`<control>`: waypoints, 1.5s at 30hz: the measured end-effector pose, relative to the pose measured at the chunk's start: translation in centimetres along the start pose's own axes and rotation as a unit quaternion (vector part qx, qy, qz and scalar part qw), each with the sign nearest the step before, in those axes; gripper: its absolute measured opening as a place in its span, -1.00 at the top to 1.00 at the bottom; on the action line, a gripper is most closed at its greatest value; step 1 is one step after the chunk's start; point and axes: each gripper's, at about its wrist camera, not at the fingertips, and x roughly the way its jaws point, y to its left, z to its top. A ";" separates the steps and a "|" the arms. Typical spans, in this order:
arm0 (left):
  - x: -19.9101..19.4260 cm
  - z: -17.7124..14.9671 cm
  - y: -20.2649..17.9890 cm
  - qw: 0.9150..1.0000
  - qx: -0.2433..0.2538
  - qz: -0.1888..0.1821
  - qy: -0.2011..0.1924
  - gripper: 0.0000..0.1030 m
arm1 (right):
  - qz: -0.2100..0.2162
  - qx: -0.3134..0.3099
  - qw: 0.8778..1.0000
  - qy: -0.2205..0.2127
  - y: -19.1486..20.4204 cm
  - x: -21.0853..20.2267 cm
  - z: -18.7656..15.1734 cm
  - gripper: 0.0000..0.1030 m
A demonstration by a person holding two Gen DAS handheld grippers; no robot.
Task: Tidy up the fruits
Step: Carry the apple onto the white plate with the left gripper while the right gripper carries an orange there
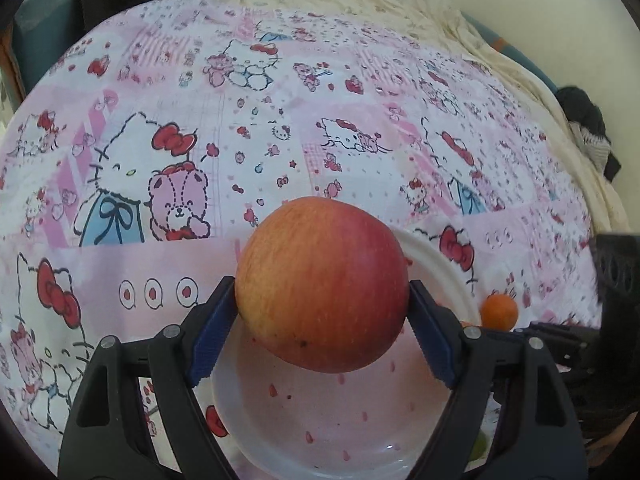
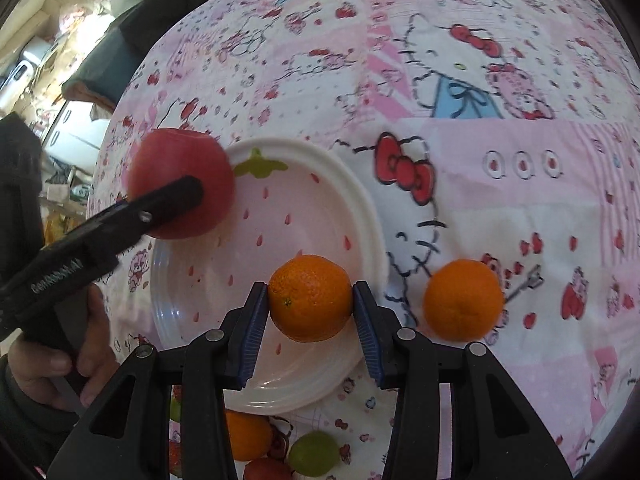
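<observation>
Blue-padded jaws of our right gripper (image 2: 311, 308) are clenched on an orange (image 2: 310, 298), which hangs above the near part of the white plate (image 2: 362, 216); whether it touches the plate floor we cannot tell. Our left gripper (image 1: 322, 300) likewise grasps a red-yellow apple (image 1: 322, 284), jaws pressed on both flanks, held over the far rim of the same plate (image 1: 448, 272). The plate lies on a bed covered by a pink cartoon-cat sheet (image 2: 500, 184). A second orange (image 2: 463, 299) sits on the sheet just beside the plate, apart from it. Below the plate's near edge we see another orange (image 2: 246, 436), a green fruit (image 2: 314, 454) and a sliver of something red, all on the sheet. Judgement: we are in the step of gathering fruit onto the plate, with both pieces carried and neither yet released; nothing else rests on the plate. Next move, as we judge it: lower each fruit until it sits in the plate's hollow, keep the two apart, then release the jaws slowly so neither rolls. Writing: white lettering runs along the left gripper's body in the right wrist view, too blurred to read. The plate bears a printed strawberry motif, no legible brand.
</observation>
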 end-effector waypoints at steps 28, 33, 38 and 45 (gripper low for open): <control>-0.1 -2.8 0.5 0.996 -0.013 -0.012 0.091 -0.57 | -0.031 -0.076 0.996 0.022 2.5 1.3 -1.6 0.04; -0.4 -3.0 0.6 0.995 -0.021 -0.011 0.097 -0.57 | -0.030 -0.091 0.995 0.010 3.2 0.3 -2.1 -0.41; -1.1 -2.9 0.6 0.994 -0.032 -0.026 0.101 -0.57 | -0.043 -0.102 0.994 0.014 3.3 -0.4 -2.9 -0.42; -2.5 -2.1 -0.1 0.996 -0.022 -0.023 0.077 -0.58 | -0.053 -0.091 0.994 0.000 2.9 -3.2 -4.1 -0.42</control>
